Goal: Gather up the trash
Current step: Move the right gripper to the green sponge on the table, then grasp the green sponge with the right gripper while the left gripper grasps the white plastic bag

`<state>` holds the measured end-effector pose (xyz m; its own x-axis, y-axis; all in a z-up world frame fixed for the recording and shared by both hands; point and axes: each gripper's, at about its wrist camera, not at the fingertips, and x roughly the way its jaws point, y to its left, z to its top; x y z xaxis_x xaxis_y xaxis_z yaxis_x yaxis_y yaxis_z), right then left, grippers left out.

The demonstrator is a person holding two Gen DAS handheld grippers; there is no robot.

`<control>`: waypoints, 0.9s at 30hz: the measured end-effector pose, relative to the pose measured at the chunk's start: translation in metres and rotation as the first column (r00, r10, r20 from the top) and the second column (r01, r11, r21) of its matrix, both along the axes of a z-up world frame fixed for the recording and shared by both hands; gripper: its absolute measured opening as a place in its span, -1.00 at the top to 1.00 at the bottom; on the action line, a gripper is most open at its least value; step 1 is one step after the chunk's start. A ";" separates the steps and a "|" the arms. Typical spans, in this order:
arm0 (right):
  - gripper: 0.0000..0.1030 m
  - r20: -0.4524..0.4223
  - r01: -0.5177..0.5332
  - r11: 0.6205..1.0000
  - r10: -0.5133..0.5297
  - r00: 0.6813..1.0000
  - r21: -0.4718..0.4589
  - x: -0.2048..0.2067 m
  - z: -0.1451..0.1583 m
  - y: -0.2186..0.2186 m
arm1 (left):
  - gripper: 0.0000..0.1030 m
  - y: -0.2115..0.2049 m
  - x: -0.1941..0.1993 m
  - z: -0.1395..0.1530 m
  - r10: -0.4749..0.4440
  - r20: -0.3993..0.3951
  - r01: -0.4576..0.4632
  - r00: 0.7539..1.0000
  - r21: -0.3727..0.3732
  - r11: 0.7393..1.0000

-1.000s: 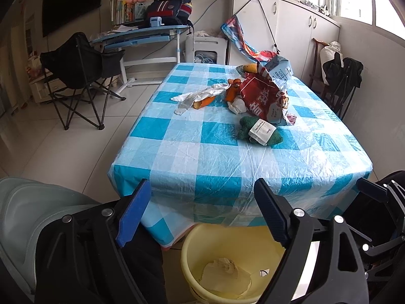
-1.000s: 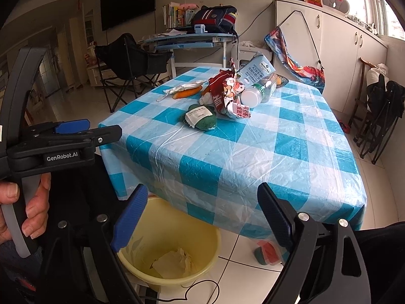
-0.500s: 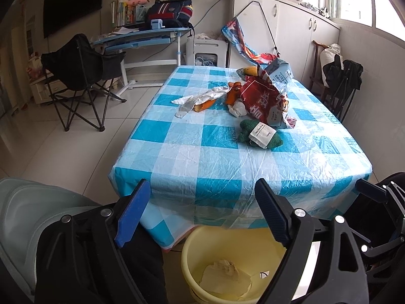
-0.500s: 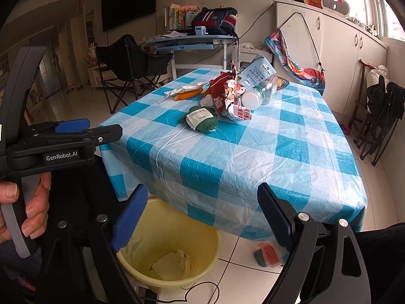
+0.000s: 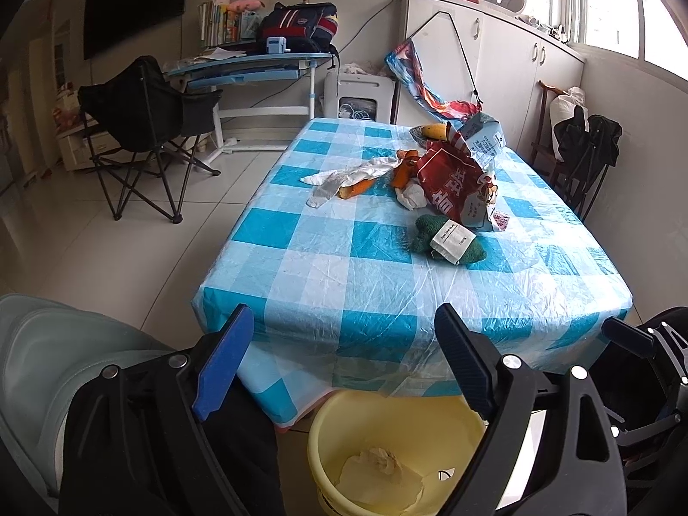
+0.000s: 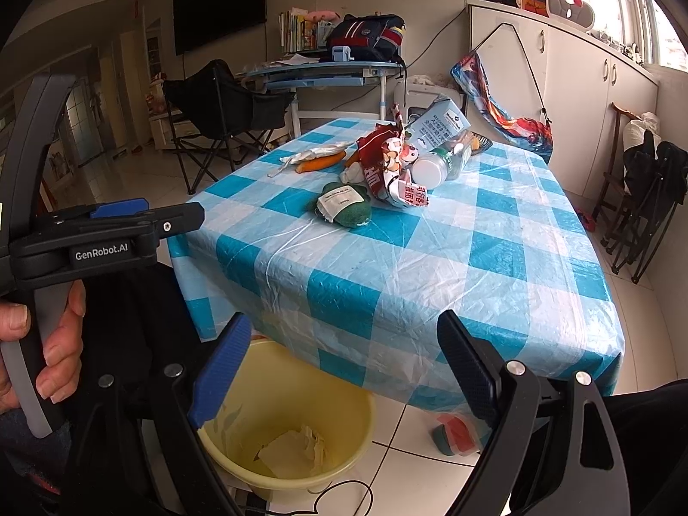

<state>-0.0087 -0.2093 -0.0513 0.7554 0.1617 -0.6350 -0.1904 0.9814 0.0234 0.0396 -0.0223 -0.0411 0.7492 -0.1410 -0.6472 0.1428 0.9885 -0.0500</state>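
A pile of trash lies mid-table on the blue-checked cloth (image 5: 352,284): a red snack bag (image 5: 456,185), a green scrubber with a paper label (image 5: 447,241), a milk carton (image 5: 483,135), orange peels under white wrappers (image 5: 352,176), and a plastic bottle (image 6: 438,163). A yellow bucket (image 5: 327,438) with crumpled paper (image 5: 378,468) stands on the floor under the table's near edge. My left gripper (image 5: 339,365) and my right gripper (image 6: 339,370) are both open and empty, held above the bucket, short of the table edge. The left gripper also shows in the right wrist view (image 6: 112,232).
A black folding chair (image 5: 142,129) stands on the floor to the left, a blue desk (image 5: 249,69) behind it. White cabinets (image 5: 507,64) line the right wall, with a dark chair (image 5: 585,159) beside the table. A small sponge-like item (image 6: 456,434) lies on the floor.
Both grippers have drifted very slightly, staying open. The table items have not moved.
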 end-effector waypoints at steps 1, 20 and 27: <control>-0.65 0.003 -0.002 1.000 0.002 1.000 0.003 0.001 0.000 0.000 | -0.61 0.001 0.001 0.001 0.003 0.000 -0.003 1.000 -0.007 1.000; -0.63 -0.041 -0.105 0.994 0.107 0.993 0.043 0.130 -0.010 0.029 | -0.65 -0.042 0.162 0.001 -0.144 -0.060 0.151 0.988 0.143 0.978; -0.25 -0.118 -0.071 0.994 0.081 0.990 0.084 0.158 -0.024 0.020 | -0.20 -0.066 0.214 -0.024 -0.173 -0.124 0.196 0.977 0.218 0.956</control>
<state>0.1495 -0.1893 -0.0750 0.6574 0.2694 -0.7038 -0.2554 0.9583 0.1282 0.2538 -0.0887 -0.0652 0.6517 -0.1106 -0.7503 0.3297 0.9322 0.1490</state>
